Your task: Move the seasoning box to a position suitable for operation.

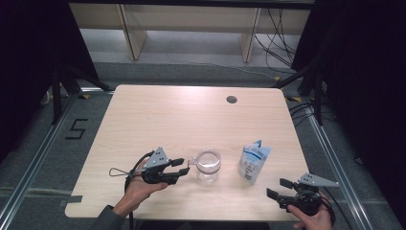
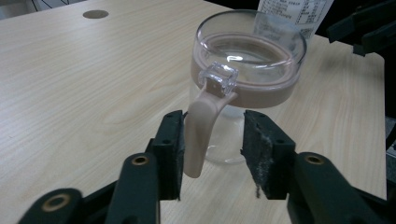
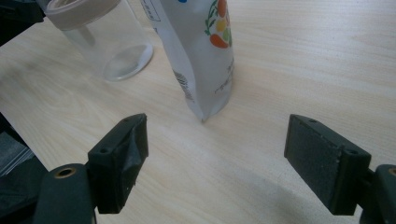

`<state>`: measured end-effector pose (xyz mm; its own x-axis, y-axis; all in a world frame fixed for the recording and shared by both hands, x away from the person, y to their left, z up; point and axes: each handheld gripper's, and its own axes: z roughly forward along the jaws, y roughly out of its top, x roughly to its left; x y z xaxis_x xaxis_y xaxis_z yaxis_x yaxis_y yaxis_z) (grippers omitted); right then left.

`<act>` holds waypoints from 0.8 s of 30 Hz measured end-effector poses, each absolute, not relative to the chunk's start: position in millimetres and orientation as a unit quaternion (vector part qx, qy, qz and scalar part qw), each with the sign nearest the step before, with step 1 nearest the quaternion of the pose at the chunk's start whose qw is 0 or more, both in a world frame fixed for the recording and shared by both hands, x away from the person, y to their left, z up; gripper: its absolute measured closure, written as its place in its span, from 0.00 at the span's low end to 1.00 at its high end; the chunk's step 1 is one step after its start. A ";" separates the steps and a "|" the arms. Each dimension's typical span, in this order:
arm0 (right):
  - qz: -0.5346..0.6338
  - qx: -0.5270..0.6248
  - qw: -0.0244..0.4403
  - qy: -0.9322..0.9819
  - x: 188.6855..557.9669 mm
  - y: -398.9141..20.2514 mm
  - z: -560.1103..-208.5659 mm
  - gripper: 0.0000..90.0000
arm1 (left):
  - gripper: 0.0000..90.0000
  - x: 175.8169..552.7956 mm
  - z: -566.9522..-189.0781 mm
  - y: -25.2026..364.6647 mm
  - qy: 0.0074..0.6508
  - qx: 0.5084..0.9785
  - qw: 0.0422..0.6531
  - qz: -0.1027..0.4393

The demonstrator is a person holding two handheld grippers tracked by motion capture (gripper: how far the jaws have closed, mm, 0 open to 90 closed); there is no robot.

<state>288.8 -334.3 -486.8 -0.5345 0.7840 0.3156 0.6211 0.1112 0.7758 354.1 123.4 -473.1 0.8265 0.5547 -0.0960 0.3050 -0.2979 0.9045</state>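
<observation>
My left gripper [image 1: 183, 166] sits at the handle [image 2: 201, 135] of the glass jar [image 1: 208, 165]. Its jaws are partly spread, and the handle hangs between them. In the left gripper view the handle lies against the left pad [image 2: 173, 149]. A clear gap separates it from the right pad [image 2: 259, 154], so the handle is not pinched.

The jar stands upright on the table [image 1: 158, 115], directly ahead of these fingers. It carries a beige band below the rim and a clear catch at the top of the handle.

My right gripper [image 1: 279, 188] rests near the front right corner of the table. Its jaws are spread wide with nothing between them. The pads [image 3: 122, 154] point toward the pouch [image 1: 253, 162], which stands upright ahead of them and well apart. In the right gripper view the base of the pouch lies beyond the gap between the two pads. The jar stands farther off, beside the pouch, on the left finger's side.
</observation>
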 end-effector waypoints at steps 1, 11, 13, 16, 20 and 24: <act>0.469 0.461 0.093 0.748 290.4 -336.1 -487.7 0.26 | 0.69 353.6 -472.0 124.3 0.269 0.795 0.530 0.121; 0.468 0.454 0.111 0.750 282.1 -334.0 -484.6 0.28 | 0.85 350.5 -460.5 129.1 0.282 0.779 0.541 0.149; 0.464 0.465 0.095 0.748 278.1 -331.9 -483.0 0.28 | 0.86 349.2 -457.7 126.2 0.279 0.781 0.539 0.150; 0.465 0.465 0.087 0.748 276.0 -329.4 -483.0 0.28 | 0.89 347.9 -455.4 122.9 0.277 0.784 0.534 0.156; 0.466 0.446 0.110 0.756 276.9 -329.0 -483.4 0.29 | 0.92 348.7 -454.4 119.3 0.279 0.782 0.535 0.156; 0.466 0.439 0.109 0.760 276.3 -327.7 -483.0 0.29 | 0.93 350.5 -453.3 118.4 0.282 0.782 0.533 0.154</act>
